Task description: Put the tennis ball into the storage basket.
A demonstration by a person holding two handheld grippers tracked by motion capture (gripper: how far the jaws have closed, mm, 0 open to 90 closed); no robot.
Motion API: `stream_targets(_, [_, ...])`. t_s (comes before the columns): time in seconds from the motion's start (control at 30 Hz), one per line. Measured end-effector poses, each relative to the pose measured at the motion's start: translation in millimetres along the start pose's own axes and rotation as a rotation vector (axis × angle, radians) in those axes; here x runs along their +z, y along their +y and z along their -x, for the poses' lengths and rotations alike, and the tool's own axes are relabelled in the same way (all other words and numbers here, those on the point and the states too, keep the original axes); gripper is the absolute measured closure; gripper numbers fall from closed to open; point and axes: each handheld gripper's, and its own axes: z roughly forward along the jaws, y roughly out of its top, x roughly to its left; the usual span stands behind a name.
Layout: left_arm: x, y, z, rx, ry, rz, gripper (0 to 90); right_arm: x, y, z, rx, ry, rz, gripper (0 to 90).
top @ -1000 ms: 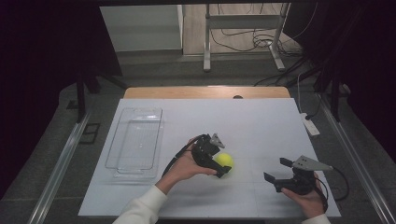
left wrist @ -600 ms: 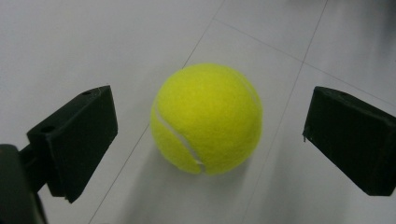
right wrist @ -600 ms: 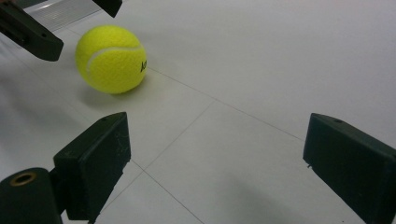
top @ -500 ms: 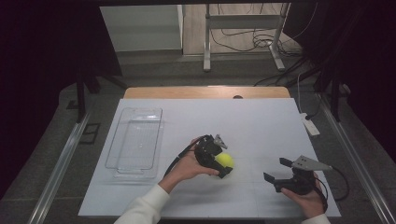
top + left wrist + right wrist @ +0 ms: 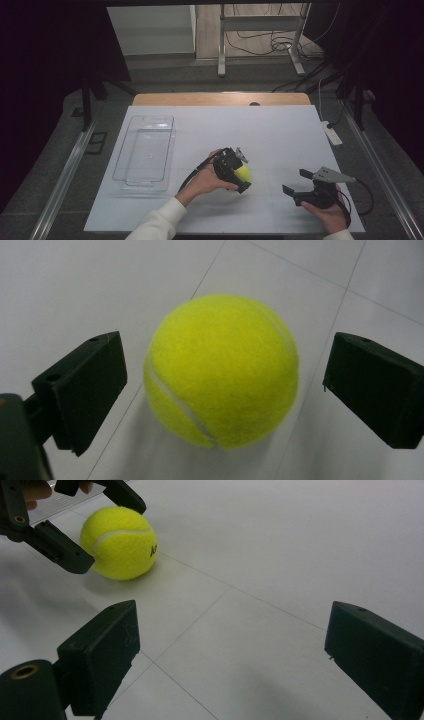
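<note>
1. Nearest the person, at the worktop's front right, the right claw [image 5: 295, 182] rests in the right hand [image 5: 330, 212] with its jaws spread wide and nothing between them; in the right gripper view only bare white surface lies between the two black jaws.
2. A grey three-cornered plate sits on top of that claw, and its cable loops off to the right.
3. A little farther in and toward the middle, the left hand [image 5: 205, 181] holds the left claw [image 5: 241, 176] down over the tennis ball [image 5: 243, 173].
4. The left gripper view shows the tennis ball [image 5: 221, 371] resting on the worktop [image 5: 75, 285] between the two jaws, which stand spread on either side of it; a gap shows on each side, so neither jaw touches the ball.
5. From the right gripper view the same ball [image 5: 119, 542] sits well ahead, on the white surface, with the left claw's jaws flanking it.
6. Farther back on the left, well apart from the ball, a clear plastic tray [image 5: 145, 122] lies flat on the worktop.
7. Beyond the white sheet, the wooden edge of the worktop [image 5: 220, 98] shows.
</note>
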Motion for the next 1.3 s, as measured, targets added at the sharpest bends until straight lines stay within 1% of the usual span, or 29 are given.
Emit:
stream_targets(0.07, [1.3,-0.3,0.3,-0.002,0.003,-0.010,6.2,0.0,-0.1,0.1,0.001,0.000,-0.001,7.9])
stream_targets(0.13, [2.6,-1.0,0.7,-0.002,0.007,-0.014,9.7,-0.1,-0.1,0.1,0.002,0.000,0.000,7.9])
stream_targets(0.17, [2.6,-1.7,0.9,-0.003,0.014,-0.014,12.4,-0.2,-0.1,0.1,0.001,0.000,0.000,7.9])
stream_targets(0.2, [2.6,-1.7,0.9,-0.003,0.014,-0.014,18.2,-0.2,-0.1,0.1,0.001,0.000,0.000,7.9])
stream_targets(0.23, [2.5,-2.1,0.8,-0.008,0.017,-0.013,18.2,-0.3,0.0,0.2,0.002,0.000,0.000,7.9])
stream_targets(0.3, [2.1,-2.7,0.4,-0.014,0.021,-0.006,24.4,-0.2,-0.1,0.2,0.003,0.000,0.001,7.9])
stream_targets(0.33, [1.5,-3.0,-0.2,-0.013,0.018,-0.009,25.0,-0.1,-0.1,0.2,0.002,-0.001,0.000,8.0])
stream_targets(0.53, [-0.7,-3.5,0.4,-0.009,0.021,-0.007,26.1,-0.3,0.1,0.0,0.001,-0.003,0.001,8.0])
stream_targets(0.67, [-7.2,-4.1,-0.9,-0.008,0.007,0.011,26.2,-0.6,0.2,0.2,0.001,-0.005,0.002,8.0])
stream_targets(0.87, [-16.3,-6.4,-1.5,-0.015,0.009,0.038,26.3,-0.7,0.3,0.1,0.001,-0.005,0.004,8.0])
stream_targets(1.17, [-22.2,-8.3,-0.1,-0.006,0.007,0.062,26.4,-0.5,0.2,0.0,0.002,-0.005,0.005,8.1])
stream_targets(1.3, [-28.3,-9.3,0.4,-0.002,0.009,0.082,26.4,-0.9,0.2,0.2,0.002,-0.008,0.004,8.0])
